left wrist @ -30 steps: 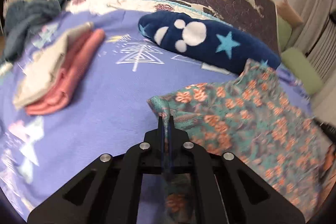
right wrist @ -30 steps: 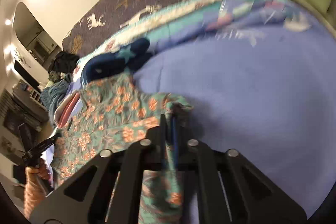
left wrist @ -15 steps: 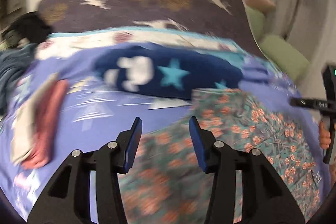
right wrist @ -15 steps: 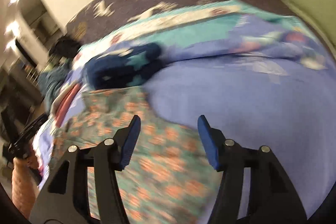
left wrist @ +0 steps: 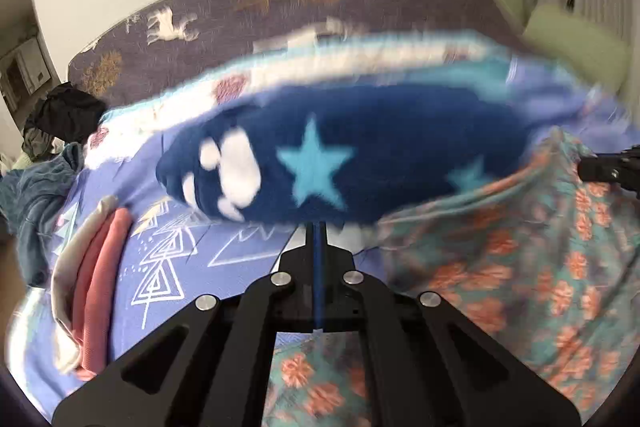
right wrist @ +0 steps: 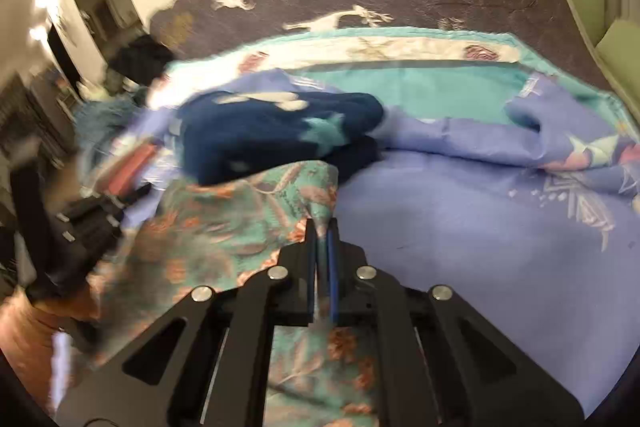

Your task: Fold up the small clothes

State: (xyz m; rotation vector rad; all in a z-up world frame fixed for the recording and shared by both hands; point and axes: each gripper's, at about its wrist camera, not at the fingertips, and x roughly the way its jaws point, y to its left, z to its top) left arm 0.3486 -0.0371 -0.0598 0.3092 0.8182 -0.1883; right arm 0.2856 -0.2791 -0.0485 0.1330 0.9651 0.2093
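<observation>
Both grippers, which stood wide open half a second ago, are now closed again. The right gripper (right wrist: pixel 321 227) pinches an edge of the floral garment (right wrist: pixel 224 227) between its blue pads, with cloth visible in the narrow gap. The left gripper (left wrist: pixel 316 231) has its pads pressed together; floral cloth shows beneath its frame, but whether any is caught at the tips cannot be told. The floral garment lies on the purple bedspread (right wrist: pixel 460 247), its far edge touching the navy star blanket (left wrist: pixel 340 163) toward the head of the bed. A folded pink and cream stack (left wrist: pixel 92 275) sits near the left edge of the bed. For the step in hand, judged to be a fresh grasp for the next fold: lift both held points evenly, keep the edge taut between the grippers, carry it over in one smooth arc, and lay it down with edges aligned before releasing. Avoid dragging the navy blanket along. Motion blur softens the left view, so the garment's outline and hem are hard to trace. The garment's near portion is hidden under both gripper frames, and its full shape cannot be determined.
</observation>
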